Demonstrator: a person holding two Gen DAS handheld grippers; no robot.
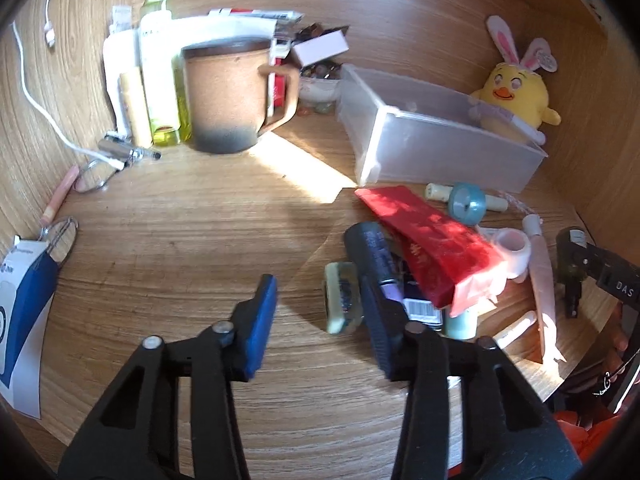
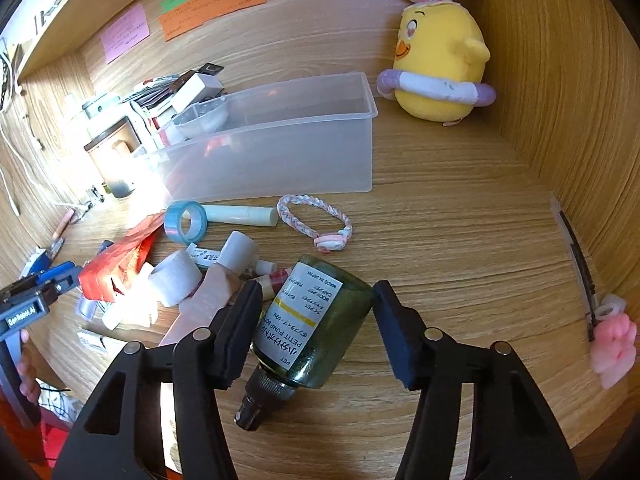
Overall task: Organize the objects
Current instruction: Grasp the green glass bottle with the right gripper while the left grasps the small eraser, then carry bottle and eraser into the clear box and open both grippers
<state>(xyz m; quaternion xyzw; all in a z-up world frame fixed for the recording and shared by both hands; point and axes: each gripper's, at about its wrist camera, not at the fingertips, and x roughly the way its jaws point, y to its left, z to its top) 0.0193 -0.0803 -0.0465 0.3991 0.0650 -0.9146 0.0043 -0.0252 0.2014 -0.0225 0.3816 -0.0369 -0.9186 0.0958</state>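
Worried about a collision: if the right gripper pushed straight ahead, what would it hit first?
The green pump bottle, lying between the right gripper's fingers. Beyond it, probably the braided bracelet; depth is unclear.

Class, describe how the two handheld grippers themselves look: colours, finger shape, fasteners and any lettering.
Both have black, angular linkage arms with triangular cut-outs and round silver pivot pins. The left gripper has flat rectangular blue pads; its blue body carries white lettering. The right gripper has dark, near-black pads.
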